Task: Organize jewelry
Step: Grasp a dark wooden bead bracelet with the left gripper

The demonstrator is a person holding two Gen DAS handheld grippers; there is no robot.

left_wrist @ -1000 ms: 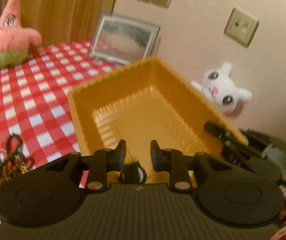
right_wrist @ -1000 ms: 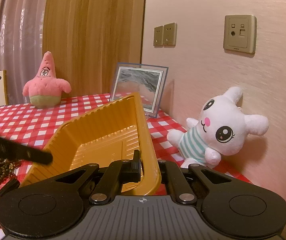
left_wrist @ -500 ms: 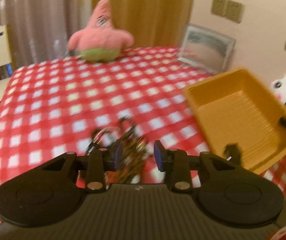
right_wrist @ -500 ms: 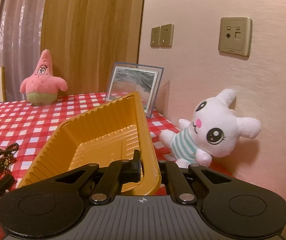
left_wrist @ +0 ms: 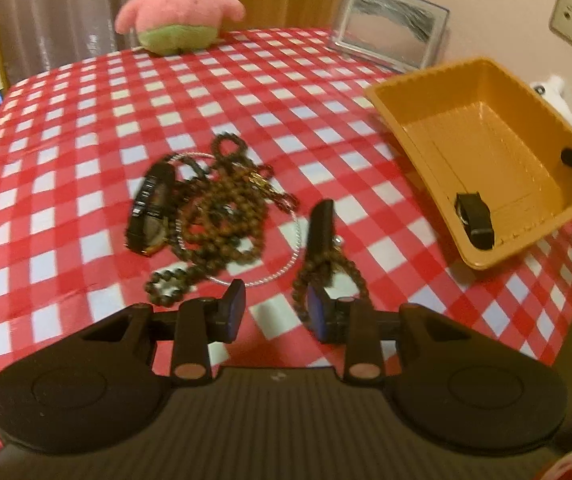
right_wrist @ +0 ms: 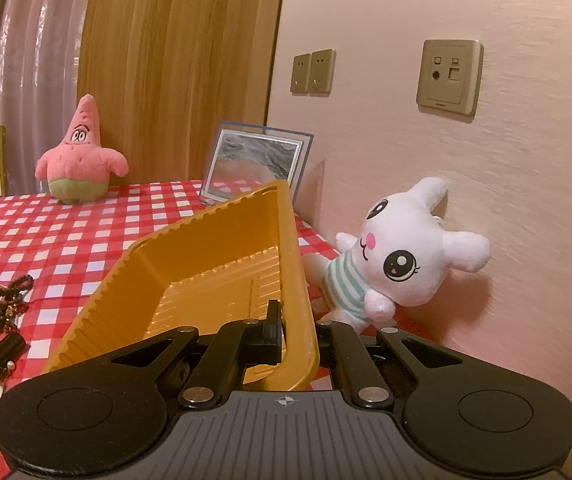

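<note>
Your left gripper (left_wrist: pixel 276 312) hangs over the table (left_wrist: pixel 86 128), tilted down, jaws part open with nothing between them; they have just been opening. Just ahead of it lies the jewelry pile: brown bead strands (left_wrist: pixel 226 220), a thin silver chain (left_wrist: pixel 286 264), a dark bangle (left_wrist: pixel 150 212) on the pile's left, a black clip (left_wrist: pixel 322 226) on its right with a small bead loop (left_wrist: pixel 326 276) next to your right fingertip (left_wrist: pixel 320 314). The pile sits mid-table, toward the near edge. The tray (left_wrist: pixel 482 152) is at the right edge, tipped up on one side, one small black piece (left_wrist: pixel 475 220) in its near corner. Your right gripper (right_wrist: pixel 298 334) is clamped on the tray's rim (right_wrist: pixel 302 320), one finger inside, one outside. Pink plush (left_wrist: pixel 178 8) and mirror (left_wrist: pixel 390 28) at the far edge, white plush (right_wrist: pixel 402 256) against the wall right of the tray.
</note>
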